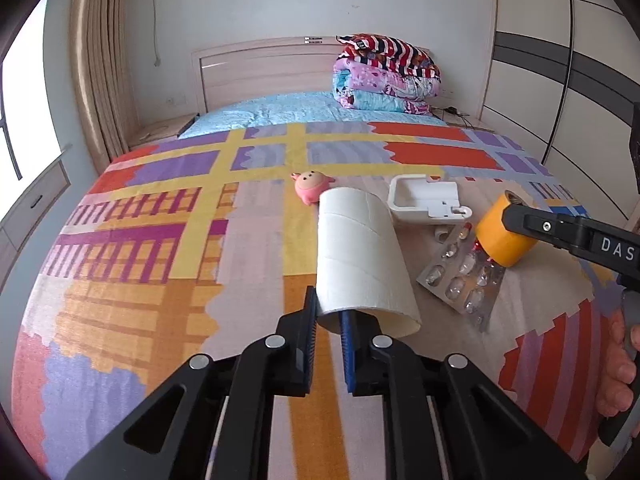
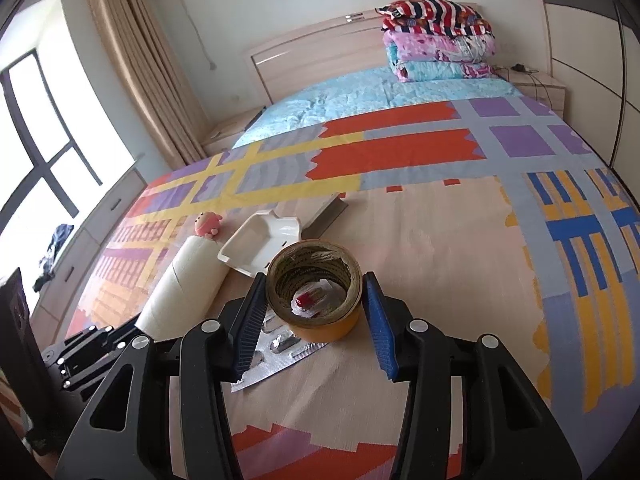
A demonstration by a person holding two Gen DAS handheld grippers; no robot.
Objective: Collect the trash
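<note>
A white cardboard tube (image 1: 360,252) lies on the patterned bed cover, its open end toward me. My left gripper (image 1: 326,306) is shut on the tube's near rim, one finger outside the wall and the blue pad inside. In the right wrist view the tube (image 2: 184,292) lies to the left. A yellow tape roll (image 2: 316,292) sits between the pads of my right gripper (image 2: 314,280), which press on both of its sides. It rests partly on a silver blister pack (image 2: 280,352). In the left wrist view the roll (image 1: 500,236) and blister pack (image 1: 460,280) lie to the right.
A white plastic holder (image 1: 424,198) and a pink toy (image 1: 310,186) lie just beyond the tube. Folded quilts (image 1: 384,76) are stacked at the headboard. A person's hand (image 1: 618,360) shows at the right edge. A grey flat item (image 2: 328,212) lies behind the holder.
</note>
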